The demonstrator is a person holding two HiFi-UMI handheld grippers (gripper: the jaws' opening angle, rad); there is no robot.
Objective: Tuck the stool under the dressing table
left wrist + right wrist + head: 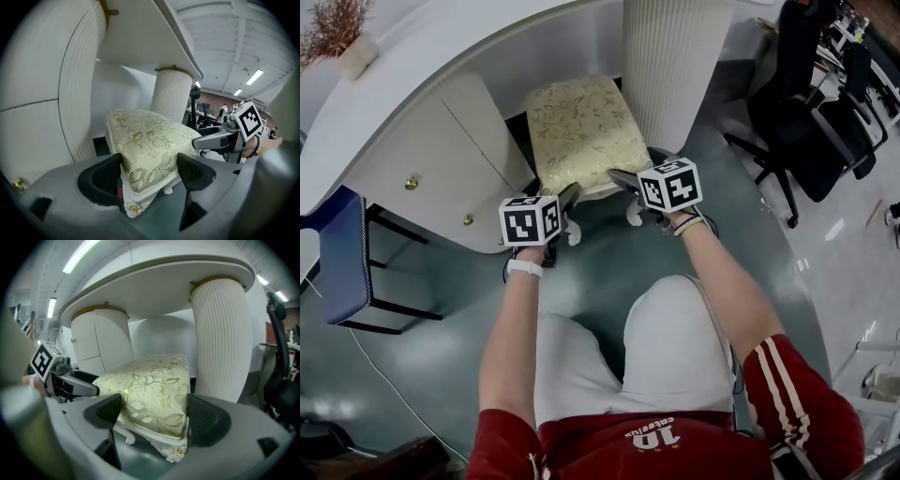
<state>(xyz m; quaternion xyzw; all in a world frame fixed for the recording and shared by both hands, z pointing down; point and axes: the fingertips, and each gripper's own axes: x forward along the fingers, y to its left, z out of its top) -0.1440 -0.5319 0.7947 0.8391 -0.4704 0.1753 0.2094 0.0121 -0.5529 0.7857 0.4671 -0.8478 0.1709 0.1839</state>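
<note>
Partly under dressing table [441, 56]: stool [581, 127]. Clamped wide at outer corners by left gripper [150, 171], right gripper [154, 413], for straight pushing.

A corner of the stool [150, 136] is clamped by the left gripper [150, 169], under the white dressing table [140, 42].
</note>
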